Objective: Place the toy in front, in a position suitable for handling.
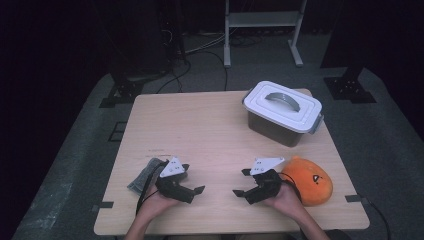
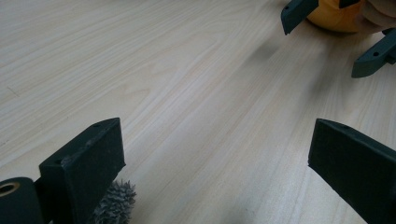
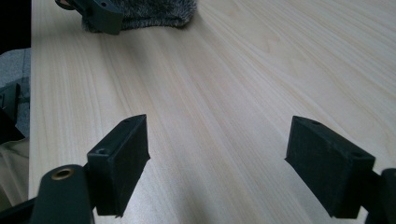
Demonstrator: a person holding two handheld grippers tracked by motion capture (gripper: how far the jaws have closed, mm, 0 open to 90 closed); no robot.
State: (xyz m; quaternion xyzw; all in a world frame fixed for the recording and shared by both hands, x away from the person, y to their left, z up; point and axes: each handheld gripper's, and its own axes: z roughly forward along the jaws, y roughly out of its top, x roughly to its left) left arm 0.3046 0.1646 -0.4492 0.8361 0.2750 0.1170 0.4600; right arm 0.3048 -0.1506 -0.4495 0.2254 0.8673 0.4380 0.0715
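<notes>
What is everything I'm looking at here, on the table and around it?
Table: one, pale wood, centre.
Storage box: one, grey with a white lid and grey handle, lid on, far right of the table.
Plush toy: one, orange, near right edge, beside the right hand.
Fuzzy cloth: one, grey, near left, beside the left gripper.
Metal frame: one, white, on the floor beyond the table.
Left gripper: one, black, fingers apart, holding nothing.
Right gripper: one, black, fingers apart, holding nothing.
</notes>
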